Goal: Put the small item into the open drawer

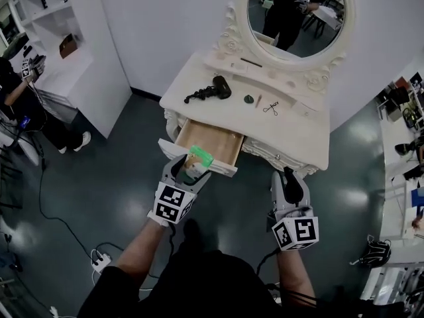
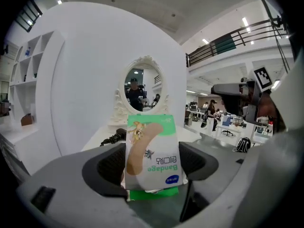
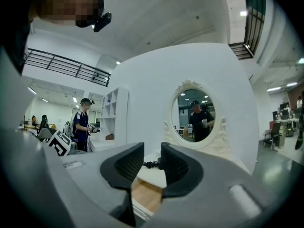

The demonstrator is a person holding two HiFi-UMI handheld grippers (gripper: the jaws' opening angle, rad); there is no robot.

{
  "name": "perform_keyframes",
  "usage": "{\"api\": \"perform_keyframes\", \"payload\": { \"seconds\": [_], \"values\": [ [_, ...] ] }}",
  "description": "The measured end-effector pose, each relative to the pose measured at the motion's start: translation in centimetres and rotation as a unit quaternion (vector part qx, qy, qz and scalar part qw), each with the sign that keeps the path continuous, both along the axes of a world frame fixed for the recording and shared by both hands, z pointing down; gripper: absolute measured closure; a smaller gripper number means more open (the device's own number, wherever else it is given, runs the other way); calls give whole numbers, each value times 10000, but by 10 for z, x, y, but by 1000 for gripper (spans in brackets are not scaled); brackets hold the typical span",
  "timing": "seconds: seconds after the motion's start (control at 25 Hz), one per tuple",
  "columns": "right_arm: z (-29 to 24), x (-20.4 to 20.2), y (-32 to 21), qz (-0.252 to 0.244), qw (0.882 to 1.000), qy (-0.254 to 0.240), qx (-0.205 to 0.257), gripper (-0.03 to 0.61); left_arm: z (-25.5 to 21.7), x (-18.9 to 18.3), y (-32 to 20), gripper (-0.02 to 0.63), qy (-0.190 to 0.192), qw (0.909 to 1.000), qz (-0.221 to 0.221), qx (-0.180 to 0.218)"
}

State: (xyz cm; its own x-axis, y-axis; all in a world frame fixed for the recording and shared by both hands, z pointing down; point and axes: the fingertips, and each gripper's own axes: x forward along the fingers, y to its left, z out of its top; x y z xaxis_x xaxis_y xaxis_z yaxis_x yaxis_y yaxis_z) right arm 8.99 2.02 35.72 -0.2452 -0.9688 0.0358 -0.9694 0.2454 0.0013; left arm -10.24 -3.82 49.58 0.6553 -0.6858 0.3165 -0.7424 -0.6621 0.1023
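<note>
Head view: at the frame's centre, the left gripper is holding a green and white bandage packet over the front edge of the open drawer of a white dressing table. The right gripper is hanging at lower right, near the table's front and apart from the drawer.

Left gripper view: the jaws are pressing the packet between them, upright in mid frame.

Right gripper view: the jaws are standing a narrow gap apart with nothing between them.

The delivery step appears to be under way. The next move probably calls for bringing the packet over the drawer's wooden floor, lowering it, then parting the left jaws.
</note>
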Motion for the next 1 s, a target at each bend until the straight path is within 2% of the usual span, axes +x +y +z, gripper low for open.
{"api": "perform_keyframes", "payload": {
  "seconds": [0.2,0.56,0.76,1.0],
  "values": [
    [7,-16,-33,195,9998,43,-99,471,27,-12,-40,270,21,9996,138,-251],
    [20,-22,-78,222,9993,114,-263,471,55,-2,-79,270,-134,9976,397,-558],
    [28,-10,-109,74,9997,-70,-238,474,69,14,-95,270,-184,9967,267,-743],
    [37,1,-153,-514,9977,-377,-214,479,83,31,-110,270,-188,9935,-195,-1105]
  ]
}}
